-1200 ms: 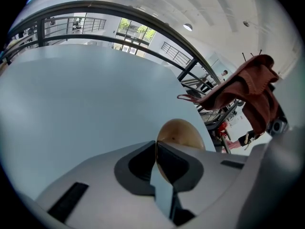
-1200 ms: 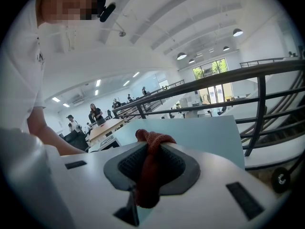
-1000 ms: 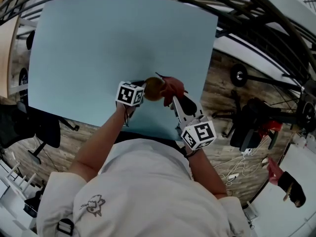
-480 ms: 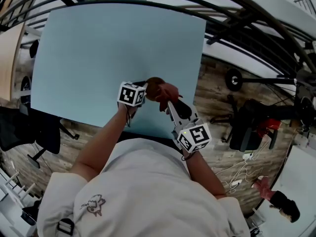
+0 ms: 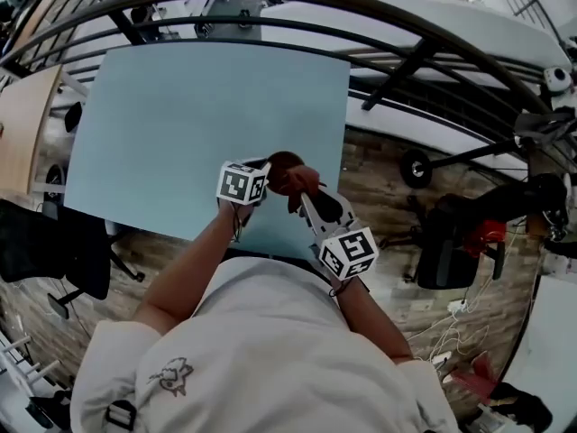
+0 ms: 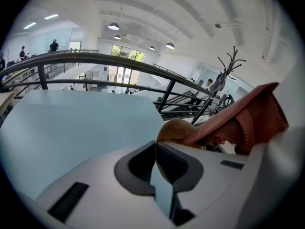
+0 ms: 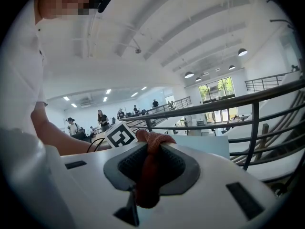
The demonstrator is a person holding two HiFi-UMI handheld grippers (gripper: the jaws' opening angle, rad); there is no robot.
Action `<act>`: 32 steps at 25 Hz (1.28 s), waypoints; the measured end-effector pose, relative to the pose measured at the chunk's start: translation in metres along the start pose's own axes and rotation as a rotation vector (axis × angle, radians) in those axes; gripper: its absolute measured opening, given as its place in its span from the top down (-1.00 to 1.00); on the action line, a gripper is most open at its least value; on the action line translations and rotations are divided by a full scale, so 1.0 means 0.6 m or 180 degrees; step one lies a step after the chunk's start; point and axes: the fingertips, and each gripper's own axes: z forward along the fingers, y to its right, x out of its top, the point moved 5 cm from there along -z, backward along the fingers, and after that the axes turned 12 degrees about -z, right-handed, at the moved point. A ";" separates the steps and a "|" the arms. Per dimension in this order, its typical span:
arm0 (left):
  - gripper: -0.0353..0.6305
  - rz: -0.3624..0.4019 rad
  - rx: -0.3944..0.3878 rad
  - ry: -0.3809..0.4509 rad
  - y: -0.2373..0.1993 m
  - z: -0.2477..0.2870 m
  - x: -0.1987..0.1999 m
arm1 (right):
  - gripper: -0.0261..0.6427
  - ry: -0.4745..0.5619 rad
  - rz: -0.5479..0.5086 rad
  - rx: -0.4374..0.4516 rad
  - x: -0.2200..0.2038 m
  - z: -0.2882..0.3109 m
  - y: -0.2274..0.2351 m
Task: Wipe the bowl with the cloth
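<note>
Your left tool (image 6: 156, 150) clamps the wooden bowl (image 6: 174, 129) by its rim. Your right tool (image 7: 151, 152) grips the red cloth (image 6: 248, 120), which drapes onto the bowl.

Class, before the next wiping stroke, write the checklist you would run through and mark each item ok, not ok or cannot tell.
1. Left gripper jaws closed on the bowl rim: ok.
2. Right gripper jaws closed on the cloth: ok.
3. Cloth lying against the bowl: ok, judging by the left gripper view.
4. Bowl held up off the table: ok.
5. Enough loose cloth beyond the jaws to wipe with: ok.
6. Bowl's inside clean: cannot tell.
</note>
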 end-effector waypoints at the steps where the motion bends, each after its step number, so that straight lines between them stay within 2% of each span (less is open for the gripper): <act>1: 0.82 0.0020 0.0005 0.0039 0.011 -0.007 0.001 | 0.69 0.0024 -0.0026 0.0005 0.003 -0.008 -0.001; 6: 0.82 0.0112 0.0033 0.0223 0.067 -0.041 0.008 | 0.69 0.0101 -0.0164 0.0013 0.016 -0.042 -0.001; 11: 0.82 0.0147 0.0113 0.0348 0.100 -0.051 0.009 | 0.69 -0.0017 -0.0277 -0.0029 0.006 -0.041 0.021; 20: 0.82 0.0194 0.0311 0.0396 0.115 -0.059 -0.004 | 0.69 -0.0711 -0.0658 -0.0149 -0.024 0.026 0.042; 26: 0.82 0.0290 0.0301 0.0420 0.134 -0.056 -0.004 | 0.69 -0.1169 -0.0832 -0.0130 -0.060 0.057 0.048; 32: 0.82 0.0511 0.0190 0.0495 0.167 -0.061 0.013 | 0.69 -0.1381 -0.0956 -0.0114 -0.066 0.083 0.051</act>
